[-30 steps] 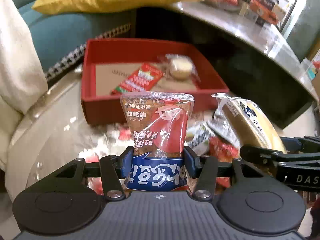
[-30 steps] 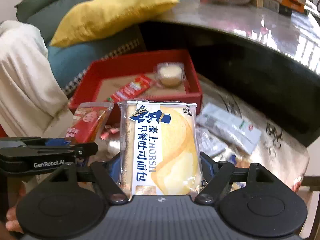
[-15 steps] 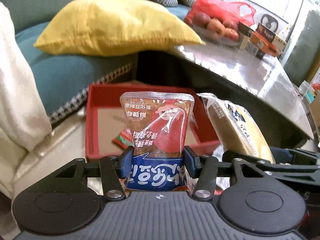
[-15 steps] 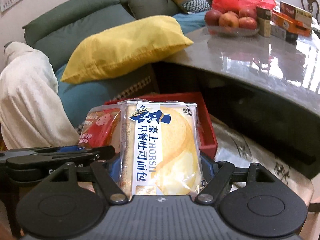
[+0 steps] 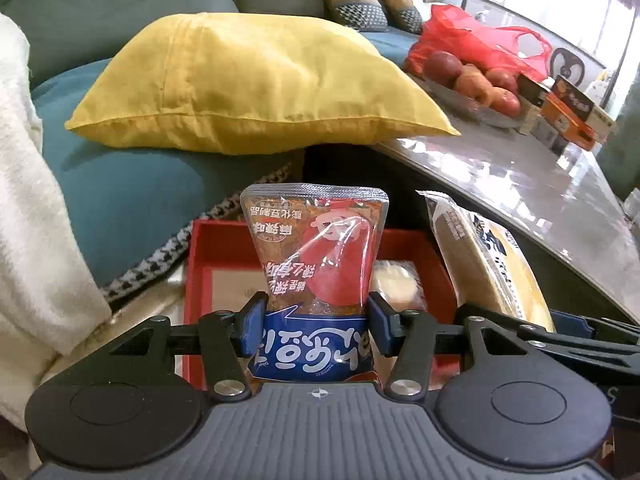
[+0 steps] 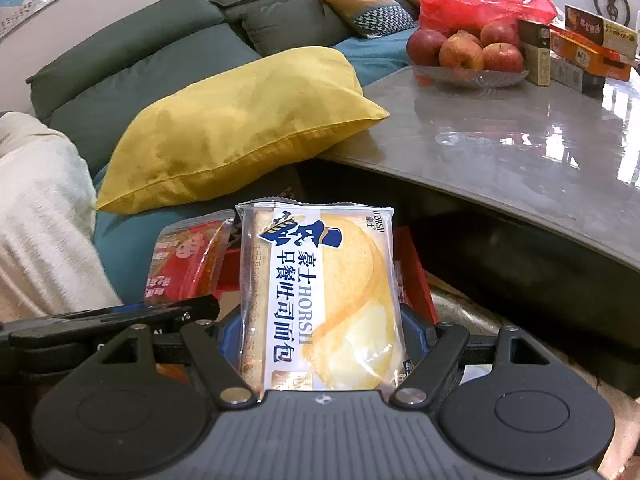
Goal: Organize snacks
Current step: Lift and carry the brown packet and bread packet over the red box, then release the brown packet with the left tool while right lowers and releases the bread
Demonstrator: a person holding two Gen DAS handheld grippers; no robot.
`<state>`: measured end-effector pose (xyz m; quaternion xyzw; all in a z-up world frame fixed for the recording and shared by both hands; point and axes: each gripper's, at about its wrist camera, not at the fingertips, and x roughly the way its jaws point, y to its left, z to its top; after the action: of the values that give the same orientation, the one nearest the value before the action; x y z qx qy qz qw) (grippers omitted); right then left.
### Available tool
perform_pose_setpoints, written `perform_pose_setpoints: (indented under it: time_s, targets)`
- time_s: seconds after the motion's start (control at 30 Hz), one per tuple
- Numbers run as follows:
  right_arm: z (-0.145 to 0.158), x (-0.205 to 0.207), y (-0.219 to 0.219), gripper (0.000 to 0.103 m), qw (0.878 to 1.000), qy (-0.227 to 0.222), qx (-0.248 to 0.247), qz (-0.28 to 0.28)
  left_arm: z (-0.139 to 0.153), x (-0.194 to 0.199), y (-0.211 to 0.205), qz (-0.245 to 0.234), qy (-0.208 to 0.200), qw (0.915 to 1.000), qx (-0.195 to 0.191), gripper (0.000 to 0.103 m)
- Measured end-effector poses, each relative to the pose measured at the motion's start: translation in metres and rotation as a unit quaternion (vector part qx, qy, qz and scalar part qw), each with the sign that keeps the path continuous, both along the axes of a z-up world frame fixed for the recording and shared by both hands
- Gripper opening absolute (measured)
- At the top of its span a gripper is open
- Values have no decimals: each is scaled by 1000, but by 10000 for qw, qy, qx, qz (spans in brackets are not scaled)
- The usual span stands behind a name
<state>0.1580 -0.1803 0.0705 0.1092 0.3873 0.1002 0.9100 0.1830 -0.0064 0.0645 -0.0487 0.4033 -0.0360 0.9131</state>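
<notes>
1. A wrapped cake [image 5: 396, 286] in the red tray [image 5: 200, 248] was shown only by the left view, at 3 o'clock of the red pouch [image 5: 316, 256].
2. The glossy pouch was clamped upright by the left gripper [image 5: 316, 328].
3. The crinkled bread pack [image 6: 320, 296] was pinched by the right gripper [image 6: 320, 344], above the tray.
4. A glass bowl [image 6: 472, 76] of apples was seen clearly only from the right view.

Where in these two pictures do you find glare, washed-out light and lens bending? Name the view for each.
Left wrist view: the window at top right is washed out white, and the grey table shows bright glare patches. Right wrist view: the table mirrors light near the apples, and its edge curves from the fisheye lens, while the bread packet in front stays sharp.
</notes>
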Motion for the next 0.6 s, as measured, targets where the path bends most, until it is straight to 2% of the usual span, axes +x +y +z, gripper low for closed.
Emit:
perform_pose_setpoints:
  time_s: [0.27, 0.6]
  targets:
    - [-30, 35, 3, 71, 9994, 315, -129, 1, -29, 31, -1, 150, 232, 9992, 276, 60]
    - [-61, 60, 8, 70, 9977, 606, -313, 33, -63, 53, 0, 232, 588, 9966, 535, 61]
